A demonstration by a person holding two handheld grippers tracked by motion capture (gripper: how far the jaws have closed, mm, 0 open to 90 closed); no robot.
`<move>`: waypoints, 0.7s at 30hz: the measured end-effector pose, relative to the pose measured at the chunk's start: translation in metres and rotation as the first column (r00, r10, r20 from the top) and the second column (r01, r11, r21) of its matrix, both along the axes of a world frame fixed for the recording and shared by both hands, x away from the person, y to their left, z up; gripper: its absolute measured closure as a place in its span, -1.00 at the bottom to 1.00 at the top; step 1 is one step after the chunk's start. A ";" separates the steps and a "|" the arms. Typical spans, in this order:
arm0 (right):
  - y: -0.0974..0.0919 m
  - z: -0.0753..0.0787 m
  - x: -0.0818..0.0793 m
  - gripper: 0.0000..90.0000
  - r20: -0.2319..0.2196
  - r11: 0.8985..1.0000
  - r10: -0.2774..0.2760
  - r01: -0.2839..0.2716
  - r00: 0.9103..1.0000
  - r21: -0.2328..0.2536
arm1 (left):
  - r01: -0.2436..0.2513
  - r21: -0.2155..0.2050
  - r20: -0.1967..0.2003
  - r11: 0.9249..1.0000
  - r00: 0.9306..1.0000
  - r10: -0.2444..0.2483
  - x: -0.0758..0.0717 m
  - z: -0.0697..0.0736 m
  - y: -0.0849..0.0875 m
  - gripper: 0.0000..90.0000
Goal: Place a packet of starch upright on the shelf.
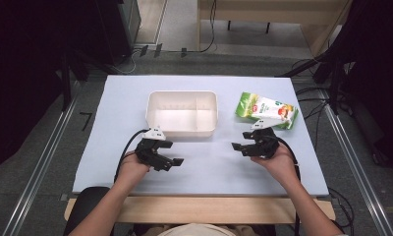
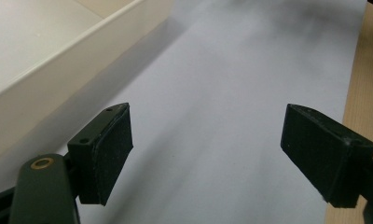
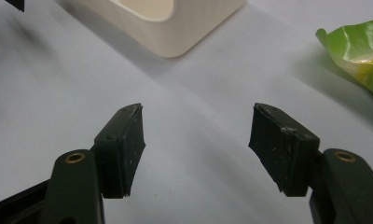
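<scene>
A cream plastic bin (image 1: 182, 113) with two compartments sits at the middle back of the pale blue mat; its wall (image 2: 58, 60) and a rounded corner (image 3: 175, 32) show in the gripper views. A green snack pouch (image 1: 266, 110) lies flat to the right of the bin, its edge (image 3: 357, 51) at the upper right of the right gripper view. My left gripper (image 1: 171, 158) hovers open in front of the bin's left half, jaws wide with bare mat between them (image 2: 205, 149). My right gripper (image 1: 241, 141) is open just in front of the pouch, nothing between its pads (image 3: 196, 149).
The pale blue mat (image 1: 204, 167) covers most of the table; a strip of bare wood (image 1: 194, 206) runs along the near edge. Metal rails and cables lie on the floor on both sides. Dark equipment stands at the left and right.
</scene>
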State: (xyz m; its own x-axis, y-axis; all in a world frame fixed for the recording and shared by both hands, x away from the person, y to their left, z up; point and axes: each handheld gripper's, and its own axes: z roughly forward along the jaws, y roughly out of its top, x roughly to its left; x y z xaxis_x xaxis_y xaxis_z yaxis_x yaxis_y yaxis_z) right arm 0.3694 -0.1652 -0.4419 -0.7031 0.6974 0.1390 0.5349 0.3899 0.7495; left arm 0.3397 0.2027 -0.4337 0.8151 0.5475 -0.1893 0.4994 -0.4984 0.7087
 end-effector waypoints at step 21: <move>-0.033 0.025 0.020 0.28 -0.033 0.997 -0.074 0.075 0.997 0.034 | -0.002 0.011 0.004 1.000 1.000 0.002 -0.001 0.001 0.001 -0.61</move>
State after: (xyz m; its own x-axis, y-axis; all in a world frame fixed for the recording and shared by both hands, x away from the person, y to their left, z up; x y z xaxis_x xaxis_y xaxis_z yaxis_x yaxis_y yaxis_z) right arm 0.3895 -0.1985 -0.4167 -0.6444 0.7419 0.1855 0.5848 0.3218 0.7446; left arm 0.3391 0.2035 -0.4326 0.8149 0.5509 -0.1801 0.4973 -0.5050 0.7055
